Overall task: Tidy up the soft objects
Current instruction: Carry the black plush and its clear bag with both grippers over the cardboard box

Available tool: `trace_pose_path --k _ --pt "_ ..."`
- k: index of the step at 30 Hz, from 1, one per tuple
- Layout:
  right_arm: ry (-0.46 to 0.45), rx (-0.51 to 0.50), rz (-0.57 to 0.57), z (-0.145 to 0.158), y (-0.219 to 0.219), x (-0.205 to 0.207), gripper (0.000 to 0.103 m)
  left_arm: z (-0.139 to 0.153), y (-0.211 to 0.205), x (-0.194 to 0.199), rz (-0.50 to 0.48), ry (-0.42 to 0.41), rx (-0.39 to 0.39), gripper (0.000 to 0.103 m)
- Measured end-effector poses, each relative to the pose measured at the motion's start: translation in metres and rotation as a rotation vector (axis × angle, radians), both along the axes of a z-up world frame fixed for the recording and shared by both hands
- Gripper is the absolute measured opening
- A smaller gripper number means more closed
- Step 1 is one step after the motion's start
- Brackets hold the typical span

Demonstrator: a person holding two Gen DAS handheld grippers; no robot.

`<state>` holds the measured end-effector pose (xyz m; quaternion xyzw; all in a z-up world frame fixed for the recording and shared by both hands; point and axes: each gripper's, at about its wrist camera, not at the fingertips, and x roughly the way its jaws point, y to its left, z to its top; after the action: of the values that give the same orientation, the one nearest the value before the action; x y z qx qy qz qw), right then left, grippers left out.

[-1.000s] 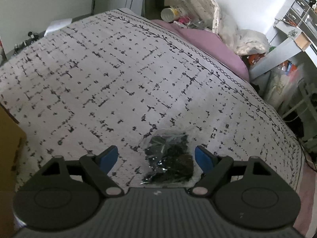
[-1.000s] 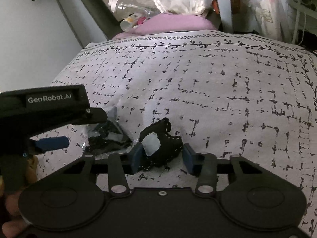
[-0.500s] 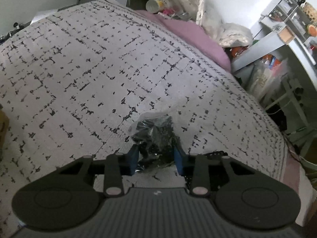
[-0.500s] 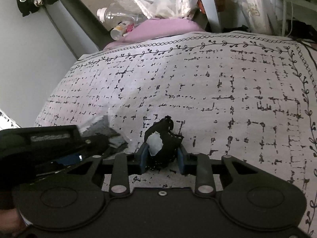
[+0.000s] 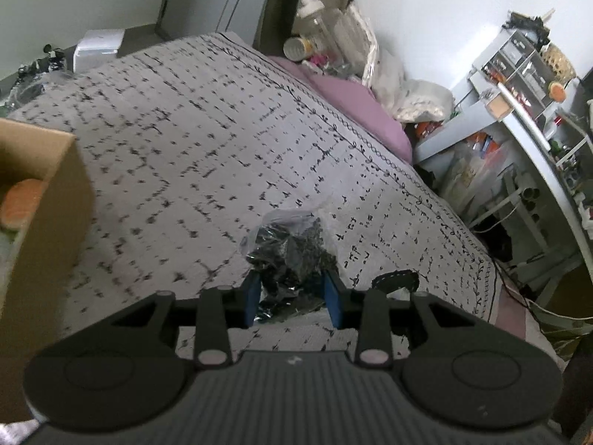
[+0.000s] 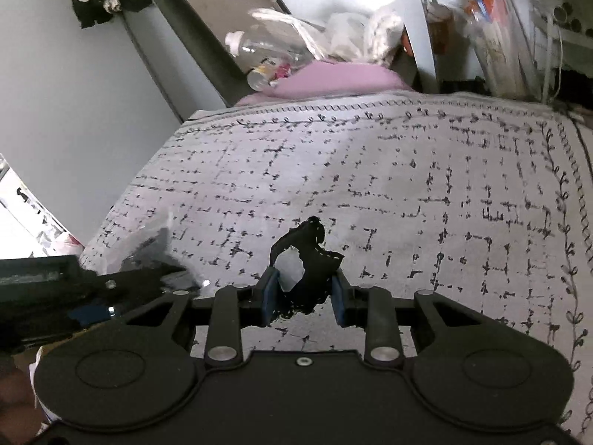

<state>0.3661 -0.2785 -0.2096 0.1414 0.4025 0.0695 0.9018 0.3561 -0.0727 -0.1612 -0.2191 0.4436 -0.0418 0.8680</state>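
The left gripper (image 5: 292, 298) is clamping its blue pads onto a clear plastic bag (image 5: 291, 250) stuffed with dark material; the bag is sitting squarely between the jaws and bulging out ahead of them over the patterned bedspread (image 5: 192, 155). The right gripper (image 6: 304, 294) is pinching a small black fabric piece (image 6: 313, 267) with pale stitching and a white patch, its jaws nearly closed, the piece sticking forward past the pads above the bed. A cardboard box (image 5: 44, 200) is standing at the left edge of the left wrist view, well apart from the bag. In the right wrist view the left gripper is showing at the left, just beside the right one.
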Motion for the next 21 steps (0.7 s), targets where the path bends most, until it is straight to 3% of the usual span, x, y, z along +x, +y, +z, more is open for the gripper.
trace_pose_path --k 6,12,21 --pt "0.016 -0.017 -0.016 0.025 0.005 -0.017 0.030 0.033 0.018 -0.028 0.035 -0.003 0.007 0.035" --pt "-0.035 -0.039 -0.001 0.067 0.016 -0.037 0.030 0.067 0.035 -0.054 0.057 -0.029 0.000 0.036" --pt "-0.102 -0.032 0.042 0.108 0.054 -0.048 0.030 0.089 0.079 -0.077 0.101 -0.050 -0.016 0.036"
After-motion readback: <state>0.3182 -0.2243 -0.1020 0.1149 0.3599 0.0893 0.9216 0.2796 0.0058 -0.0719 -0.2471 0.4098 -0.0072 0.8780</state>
